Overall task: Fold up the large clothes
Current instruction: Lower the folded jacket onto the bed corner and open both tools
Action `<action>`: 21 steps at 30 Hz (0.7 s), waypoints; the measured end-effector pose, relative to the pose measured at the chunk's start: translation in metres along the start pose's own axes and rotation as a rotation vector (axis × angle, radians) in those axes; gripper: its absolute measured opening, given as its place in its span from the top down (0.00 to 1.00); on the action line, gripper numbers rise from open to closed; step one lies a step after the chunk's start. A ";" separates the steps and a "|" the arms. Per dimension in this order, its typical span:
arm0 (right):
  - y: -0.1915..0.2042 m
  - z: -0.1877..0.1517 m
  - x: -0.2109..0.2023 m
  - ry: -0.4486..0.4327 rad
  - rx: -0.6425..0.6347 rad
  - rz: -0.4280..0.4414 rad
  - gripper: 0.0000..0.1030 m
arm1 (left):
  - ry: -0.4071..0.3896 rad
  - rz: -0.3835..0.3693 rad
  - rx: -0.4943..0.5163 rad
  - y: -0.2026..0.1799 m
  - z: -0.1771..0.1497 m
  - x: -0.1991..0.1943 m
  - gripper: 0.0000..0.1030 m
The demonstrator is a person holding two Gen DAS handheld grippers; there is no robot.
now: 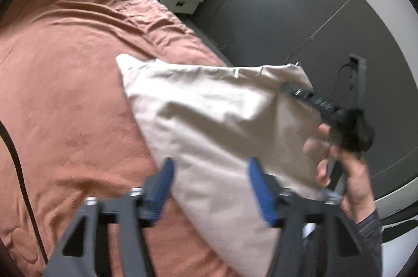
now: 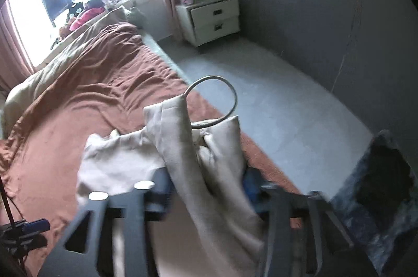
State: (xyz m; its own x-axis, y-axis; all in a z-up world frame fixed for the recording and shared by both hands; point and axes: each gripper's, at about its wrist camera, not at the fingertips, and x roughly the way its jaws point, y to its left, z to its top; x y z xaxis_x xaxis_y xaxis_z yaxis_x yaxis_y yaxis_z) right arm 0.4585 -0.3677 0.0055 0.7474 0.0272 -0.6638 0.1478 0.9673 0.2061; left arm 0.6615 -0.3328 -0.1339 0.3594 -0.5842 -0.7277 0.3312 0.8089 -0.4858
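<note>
On the left the bedspread [image 1: 65, 55] lies rumpled. The left gripper [image 1: 210, 183] stands with its jaws apart, the beige cloth [image 1: 209, 120] between them but unpinched. The right gripper [image 2: 206, 188] is likewise spread, cloth draped through — a metal ring [image 2: 211, 102] at its top. With nothing clamped, the cloth may slump off the bed edge — or the ring may snag a finger.

No readable text, labels, brands, numbers, signs anywhere
</note>
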 end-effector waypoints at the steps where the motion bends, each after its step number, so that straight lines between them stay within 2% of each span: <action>1: -0.001 0.000 -0.006 -0.012 0.005 -0.005 0.14 | 0.007 -0.004 -0.008 0.003 -0.003 0.002 0.32; 3: -0.007 0.003 -0.020 -0.023 0.020 -0.027 0.13 | 0.035 -0.026 -0.040 0.011 -0.011 0.010 0.32; 5: -0.019 -0.001 -0.039 -0.024 0.071 -0.007 0.13 | 0.050 -0.034 -0.052 0.014 -0.017 0.014 0.32; 8: -0.049 -0.023 -0.078 -0.045 0.137 -0.008 0.13 | 0.059 -0.039 -0.036 0.010 -0.028 0.013 0.32; 10: -0.068 -0.042 -0.105 -0.069 0.165 -0.015 0.13 | 0.070 -0.031 -0.039 0.008 -0.036 0.014 0.32; 12: -0.088 -0.069 -0.130 -0.078 0.223 0.000 0.13 | 0.094 -0.055 -0.063 0.009 -0.045 0.019 0.32; 17: -0.136 -0.137 -0.164 -0.090 0.363 0.031 0.13 | 0.132 -0.066 -0.045 0.000 -0.062 0.030 0.32; 21: -0.163 -0.178 -0.177 -0.091 0.458 0.054 0.13 | 0.153 -0.092 -0.048 -0.009 -0.075 0.035 0.32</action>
State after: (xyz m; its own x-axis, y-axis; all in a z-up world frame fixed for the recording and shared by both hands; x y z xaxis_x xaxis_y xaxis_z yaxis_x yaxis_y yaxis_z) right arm 0.1871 -0.4850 -0.0385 0.8125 0.0330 -0.5820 0.3621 0.7538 0.5483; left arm 0.6054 -0.3557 -0.1917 0.1916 -0.6417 -0.7426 0.3132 0.7571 -0.5734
